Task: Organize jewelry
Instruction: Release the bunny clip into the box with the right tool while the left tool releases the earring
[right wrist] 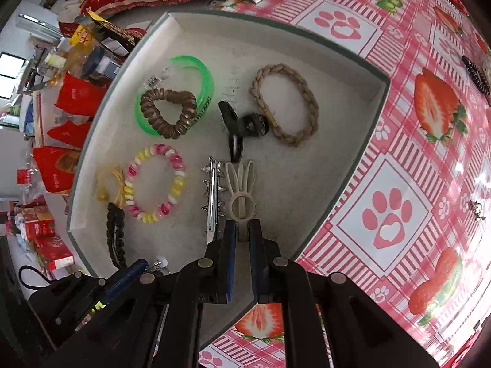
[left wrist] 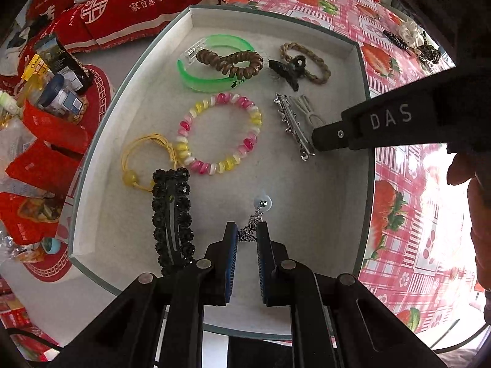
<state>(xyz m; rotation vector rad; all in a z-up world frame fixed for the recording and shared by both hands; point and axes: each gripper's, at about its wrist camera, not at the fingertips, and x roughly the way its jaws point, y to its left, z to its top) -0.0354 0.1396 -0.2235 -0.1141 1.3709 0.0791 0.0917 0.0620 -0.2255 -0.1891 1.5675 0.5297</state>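
A grey tray [left wrist: 366,159] [right wrist: 346,181] holds several hair pieces. My left gripper [left wrist: 247,233] is shut on a silver chain earring [left wrist: 253,224] with a pale bead, low over the tray floor beside a black beaded clip [left wrist: 172,214]. My right gripper [right wrist: 242,230] is shut on the stem of a beige rabbit-ear clip [right wrist: 242,190], next to a spiked silver clip [right wrist: 211,199] [left wrist: 293,124]. The right gripper's finger also shows in the left wrist view [left wrist: 331,136]. A pink-yellow coil bracelet [left wrist: 219,133] [right wrist: 156,181] lies mid-tray.
Also in the tray: green bangle [left wrist: 214,61], brown coil tie [right wrist: 167,113], braided tan ring [right wrist: 285,104], black claw clip [right wrist: 236,128], yellow cord tie [left wrist: 144,159]. More accessories [left wrist: 411,40] lie on the strawberry tablecloth [right wrist: 399,184]. Red packets and bottles [left wrist: 52,92] crowd the left.
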